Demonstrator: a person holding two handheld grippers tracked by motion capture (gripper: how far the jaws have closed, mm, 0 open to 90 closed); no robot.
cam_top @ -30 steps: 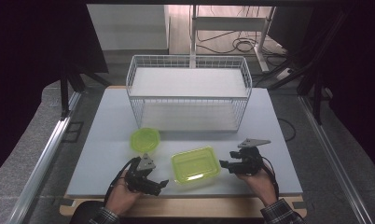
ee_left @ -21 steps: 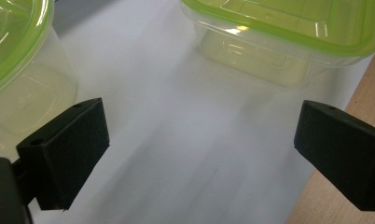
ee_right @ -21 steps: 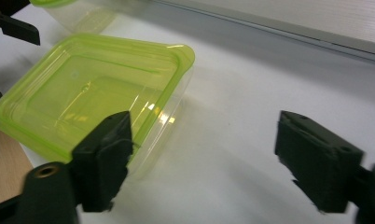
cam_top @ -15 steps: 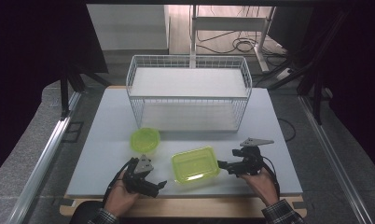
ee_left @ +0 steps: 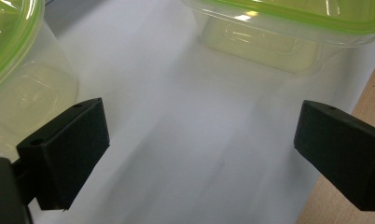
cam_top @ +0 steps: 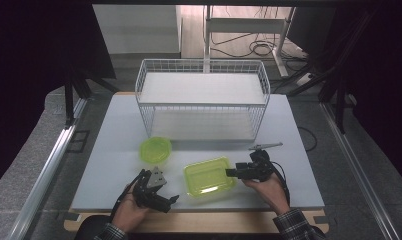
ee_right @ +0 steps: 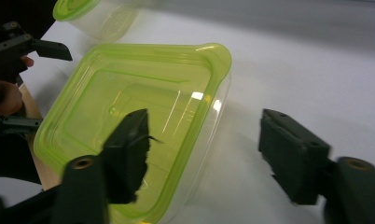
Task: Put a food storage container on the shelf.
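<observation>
R gripper [ee_right: 202, 161] half open, jaws just closing astride rectangular container [ee_right: 134, 126] wall, unpinched; center rim btwn pads, then squeeze.

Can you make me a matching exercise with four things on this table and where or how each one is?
Things:
1. rectangular container
2. round container
3. wire basket
4. left gripper

Places or states:
A. at the far side of the table
B. jaws wide apart over bare table
C. its rim lies between the right gripper's jaws
D. in front of the basket's left corner

Pairs: 1-C, 2-D, 3-A, 4-B
</observation>
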